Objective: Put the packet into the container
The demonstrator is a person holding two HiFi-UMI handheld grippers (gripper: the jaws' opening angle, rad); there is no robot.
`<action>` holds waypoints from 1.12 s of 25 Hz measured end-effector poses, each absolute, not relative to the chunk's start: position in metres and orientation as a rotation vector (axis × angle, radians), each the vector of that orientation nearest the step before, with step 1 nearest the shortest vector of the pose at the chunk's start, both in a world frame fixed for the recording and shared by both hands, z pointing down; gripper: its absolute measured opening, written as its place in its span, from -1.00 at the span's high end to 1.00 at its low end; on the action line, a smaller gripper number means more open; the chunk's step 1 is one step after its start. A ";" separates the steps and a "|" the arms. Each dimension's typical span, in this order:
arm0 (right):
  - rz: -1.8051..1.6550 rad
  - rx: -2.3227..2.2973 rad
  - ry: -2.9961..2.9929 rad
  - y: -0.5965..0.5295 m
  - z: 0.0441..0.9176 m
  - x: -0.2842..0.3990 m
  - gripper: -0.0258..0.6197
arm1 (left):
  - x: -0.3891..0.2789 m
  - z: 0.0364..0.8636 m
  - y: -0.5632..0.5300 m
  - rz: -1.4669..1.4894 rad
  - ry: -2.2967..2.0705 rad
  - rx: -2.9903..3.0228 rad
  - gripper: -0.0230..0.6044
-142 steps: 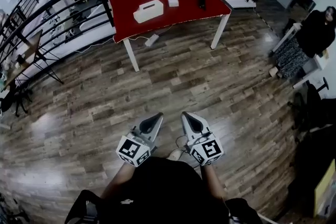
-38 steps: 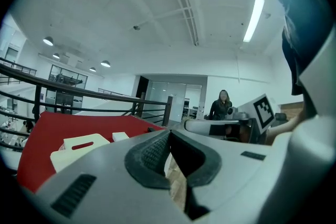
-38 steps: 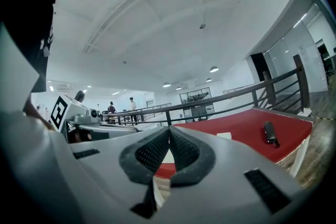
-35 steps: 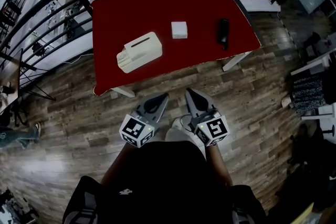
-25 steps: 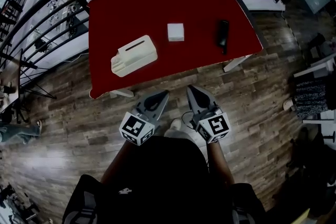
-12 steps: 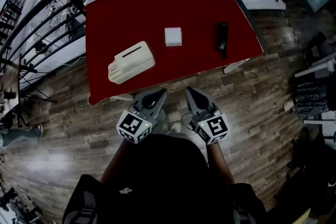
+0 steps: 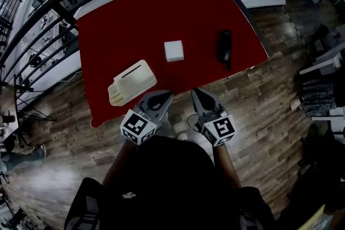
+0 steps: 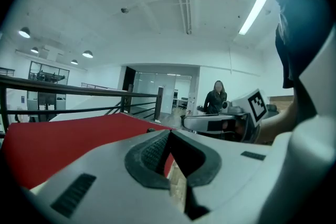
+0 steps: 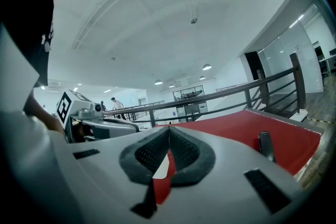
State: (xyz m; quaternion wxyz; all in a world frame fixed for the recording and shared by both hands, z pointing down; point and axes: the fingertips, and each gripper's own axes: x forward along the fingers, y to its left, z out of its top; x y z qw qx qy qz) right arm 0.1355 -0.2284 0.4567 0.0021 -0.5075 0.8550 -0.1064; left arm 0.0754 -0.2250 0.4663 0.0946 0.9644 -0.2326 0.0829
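- My left gripper (image 8: 169, 134) was clenched: its jaws met at the tips with nothing between them.
- My right gripper (image 9: 169, 132) was closed tip to tip too, and empty.
- In the head view both hung side by side at the near edge of the red table (image 7: 124, 24), touching nothing on it.
- The packet (image 7: 173, 50), small, white and square, lay flat near the table's middle, well apart from both grippers.
- The container (image 7: 132, 82), a cream box with an opening in its top, sat left of the packet, near my left gripper's tip.
- A black object (image 7: 225, 47) lay right of the packet.
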 end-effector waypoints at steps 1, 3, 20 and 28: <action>-0.338 -1.597 2.681 -0.235 0.456 0.134 0.85 | 0.075 0.466 -0.232 0.248 -0.681 2.867 0.90; -0.351 -1.608 2.680 -0.247 0.455 0.130 0.85 | 0.075 0.466 -0.245 0.243 -0.644 2.872 0.90; -0.399 -1.790 2.594 -0.321 0.471 0.128 0.85 | 0.090 0.549 -0.383 1.025 -0.115 3.000 0.53; -0.415 -1.852 2.558 -0.343 0.478 0.128 0.85 | 0.110 0.617 -0.431 1.462 0.109 2.906 -0.03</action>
